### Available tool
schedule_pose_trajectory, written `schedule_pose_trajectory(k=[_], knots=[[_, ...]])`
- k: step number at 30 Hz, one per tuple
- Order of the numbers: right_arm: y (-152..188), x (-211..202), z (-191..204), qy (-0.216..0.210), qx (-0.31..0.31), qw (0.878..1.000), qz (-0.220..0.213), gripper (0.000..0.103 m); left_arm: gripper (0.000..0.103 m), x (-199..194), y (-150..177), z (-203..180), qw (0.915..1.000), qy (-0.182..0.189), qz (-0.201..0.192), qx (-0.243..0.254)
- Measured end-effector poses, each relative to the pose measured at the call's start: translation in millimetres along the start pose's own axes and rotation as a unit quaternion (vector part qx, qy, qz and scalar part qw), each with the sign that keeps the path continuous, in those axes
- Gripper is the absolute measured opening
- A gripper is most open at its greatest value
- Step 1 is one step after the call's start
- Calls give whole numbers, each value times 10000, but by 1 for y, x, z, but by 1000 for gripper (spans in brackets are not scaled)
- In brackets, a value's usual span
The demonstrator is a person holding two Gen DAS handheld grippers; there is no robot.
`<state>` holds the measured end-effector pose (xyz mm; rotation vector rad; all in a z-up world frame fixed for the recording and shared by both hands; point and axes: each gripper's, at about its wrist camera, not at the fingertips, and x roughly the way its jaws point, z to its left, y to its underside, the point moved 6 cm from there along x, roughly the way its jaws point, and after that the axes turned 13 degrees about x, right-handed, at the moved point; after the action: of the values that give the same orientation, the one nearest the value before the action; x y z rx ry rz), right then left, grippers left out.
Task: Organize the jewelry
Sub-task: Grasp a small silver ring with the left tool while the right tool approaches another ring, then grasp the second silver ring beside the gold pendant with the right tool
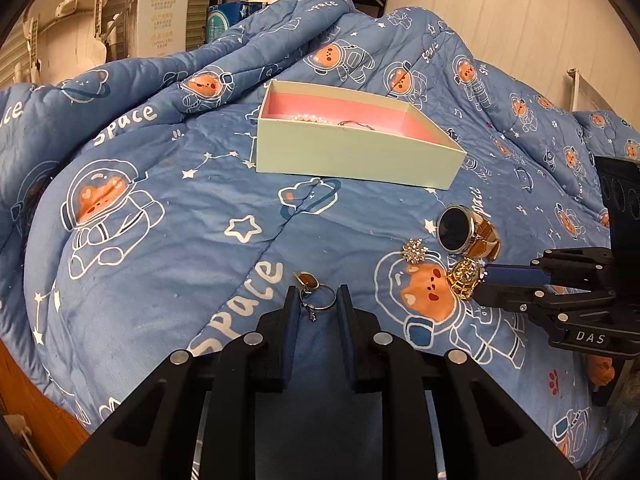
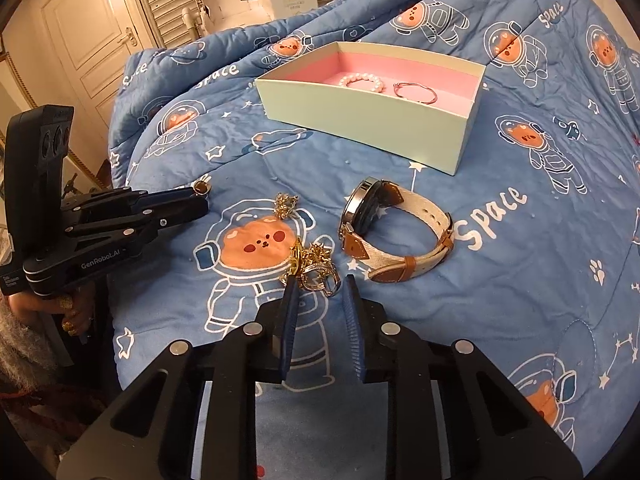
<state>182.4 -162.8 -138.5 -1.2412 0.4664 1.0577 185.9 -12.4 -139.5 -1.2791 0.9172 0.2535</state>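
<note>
My left gripper [image 1: 319, 294] is shut on a thin silver ring [image 1: 318, 301] lying on the blue quilt, with a brown-stone ring [image 1: 307, 279] just beyond its tips. From the side, the left gripper [image 2: 204, 198] lies low on the quilt. My right gripper [image 2: 320, 286] is shut on a gold jewellery cluster [image 2: 314, 266], pinched at the tips; most of the gold cluster [image 1: 464, 278] sits ahead of the right gripper [image 1: 482, 284]. The pale green box [image 2: 360, 116] with pink lining holds a pearl bracelet [image 2: 363, 82] and a rose-gold bangle [image 2: 415, 92].
A watch [image 2: 400, 240] with a tan and white strap lies right of the gold cluster. A snowflake brooch [image 1: 415, 251] rests nearby. A person's hand [image 2: 72, 312] holds the left gripper's handle. The quilt [image 1: 160, 220] rises in folds behind the box.
</note>
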Motion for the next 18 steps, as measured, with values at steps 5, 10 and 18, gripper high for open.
schedule_pose_trajectory(k=[5,10,18], knots=[[1,-2,0,-32,32,10000,13,21,19,-2,2,-4,9999,102,-5,-75],[3,-10,1,-119,96,9999,6,21,19,-9,2,-8,9985,401,-42,-366],[5,-26,7,-222,101,9997,-42,21,19,-21,0,-30,9984,517,-132,-190]])
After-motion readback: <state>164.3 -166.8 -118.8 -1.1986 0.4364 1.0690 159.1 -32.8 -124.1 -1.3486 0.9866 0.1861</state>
